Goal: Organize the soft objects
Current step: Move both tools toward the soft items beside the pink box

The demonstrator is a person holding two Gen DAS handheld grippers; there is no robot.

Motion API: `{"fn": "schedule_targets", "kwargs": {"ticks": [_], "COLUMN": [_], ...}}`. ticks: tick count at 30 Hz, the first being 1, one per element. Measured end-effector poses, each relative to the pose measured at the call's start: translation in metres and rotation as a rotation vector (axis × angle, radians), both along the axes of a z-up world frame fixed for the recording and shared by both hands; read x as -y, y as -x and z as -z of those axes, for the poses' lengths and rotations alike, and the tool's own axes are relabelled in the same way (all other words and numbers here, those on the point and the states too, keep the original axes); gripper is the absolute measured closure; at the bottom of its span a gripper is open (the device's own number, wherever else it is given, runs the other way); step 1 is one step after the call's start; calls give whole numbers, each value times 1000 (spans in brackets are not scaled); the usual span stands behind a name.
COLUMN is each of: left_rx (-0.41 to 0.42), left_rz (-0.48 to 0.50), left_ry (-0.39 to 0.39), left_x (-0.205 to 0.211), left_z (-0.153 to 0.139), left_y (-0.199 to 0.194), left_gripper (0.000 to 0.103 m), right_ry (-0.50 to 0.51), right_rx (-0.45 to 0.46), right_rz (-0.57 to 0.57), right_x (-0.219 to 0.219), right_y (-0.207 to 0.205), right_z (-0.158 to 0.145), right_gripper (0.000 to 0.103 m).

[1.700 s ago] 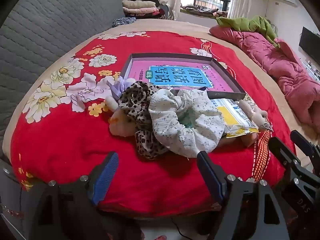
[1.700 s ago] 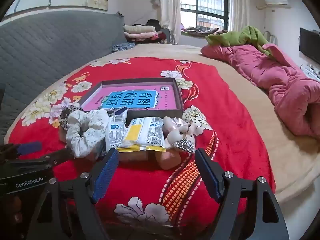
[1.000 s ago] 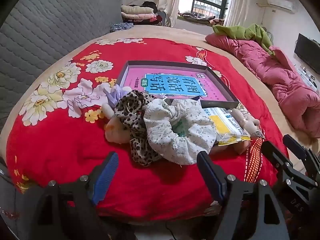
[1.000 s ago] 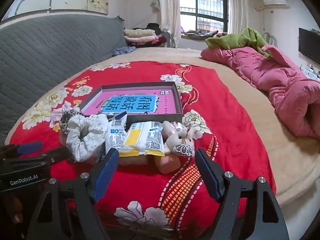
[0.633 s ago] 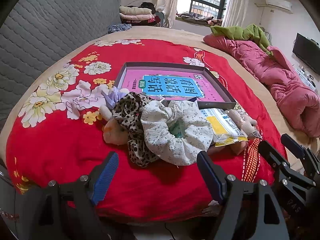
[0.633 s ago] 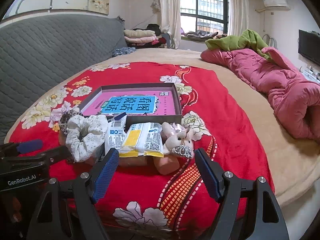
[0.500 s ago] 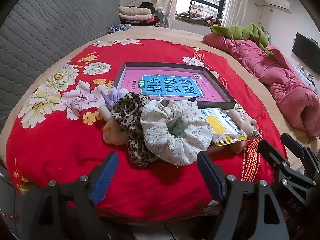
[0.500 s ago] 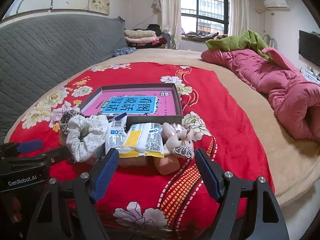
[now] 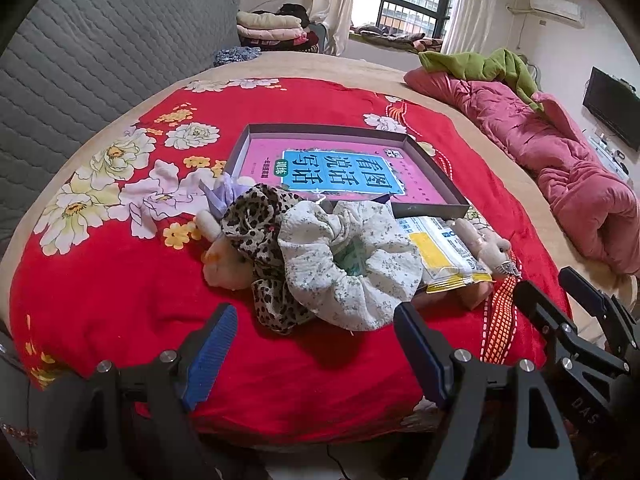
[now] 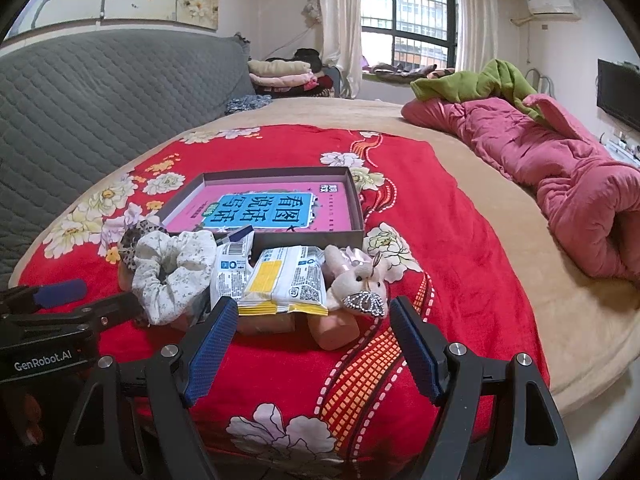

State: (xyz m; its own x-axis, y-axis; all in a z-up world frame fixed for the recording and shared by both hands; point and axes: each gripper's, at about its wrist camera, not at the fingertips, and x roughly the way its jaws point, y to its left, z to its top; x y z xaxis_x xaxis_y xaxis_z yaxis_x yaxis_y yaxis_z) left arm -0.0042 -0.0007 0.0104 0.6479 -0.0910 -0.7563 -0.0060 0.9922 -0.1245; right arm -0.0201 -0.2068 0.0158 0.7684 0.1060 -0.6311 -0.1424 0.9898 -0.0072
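both tools hang at the near edge of the bed, fingers spread wide and holding nothing. the left gripper [image 9: 316, 352] faces the pile from the 6 o'clock side; the right gripper [image 10: 312, 344] sits just off to its 3 o'clock and shows in the left view as black linkage.

nearest the left fingers lies the white floral scrunchie [image 9: 352, 264], puffed up and draped over the leopard scrunchie [image 9: 260, 240] at its 9 o'clock. a pale plush toy [image 9: 224, 264] pokes out beneath them, partly buried. in the right view, the yellow-and-white snack packets [image 10: 284, 280] lie at 12 o'clock from the right fingers, with the small rabbit plush [image 10: 360, 280] touching them at 3 o'clock. beyond the pile, at 12 o'clock, the shallow grey box [image 10: 358, 208] sits on the red floral blanket [image 9: 120, 304] with a pink book [image 9: 340, 172] lying flat inside it.

judging from this, the step in hand is a first pick, probably into the box. the top white scrunchie looks the sensible start: come in low from 6 o'clock, close on one thick fold of its ruffle rather than the whole ring, and lift straight up so the leopard one underneath does not drag along. fabric this loose will sag, so carry it well clear of the box's near wall before letting go.
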Motion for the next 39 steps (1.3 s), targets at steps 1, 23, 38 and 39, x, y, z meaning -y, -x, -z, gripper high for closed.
{"fn": "schedule_targets", "kwargs": {"ticks": [1, 23, 38, 39], "left_rx": [-1, -21, -68, -72], "left_rz": [1, 13, 77, 78], "left_ry": [1, 69, 137, 138], "left_x": [0, -5, 6, 8], "left_z": [0, 0, 9, 9], "left_y": [0, -1, -14, -16], "left_gripper": [23, 23, 23, 23], "right_ry": [0, -8, -60, -65], "right_rx": [0, 8, 5, 5], "right_rz": [1, 9, 66, 71], "right_x": [1, 4, 30, 32], "right_y": [0, 0, -7, -8], "right_z": [0, -1, 0, 1], "right_gripper": [24, 24, 24, 24]}}
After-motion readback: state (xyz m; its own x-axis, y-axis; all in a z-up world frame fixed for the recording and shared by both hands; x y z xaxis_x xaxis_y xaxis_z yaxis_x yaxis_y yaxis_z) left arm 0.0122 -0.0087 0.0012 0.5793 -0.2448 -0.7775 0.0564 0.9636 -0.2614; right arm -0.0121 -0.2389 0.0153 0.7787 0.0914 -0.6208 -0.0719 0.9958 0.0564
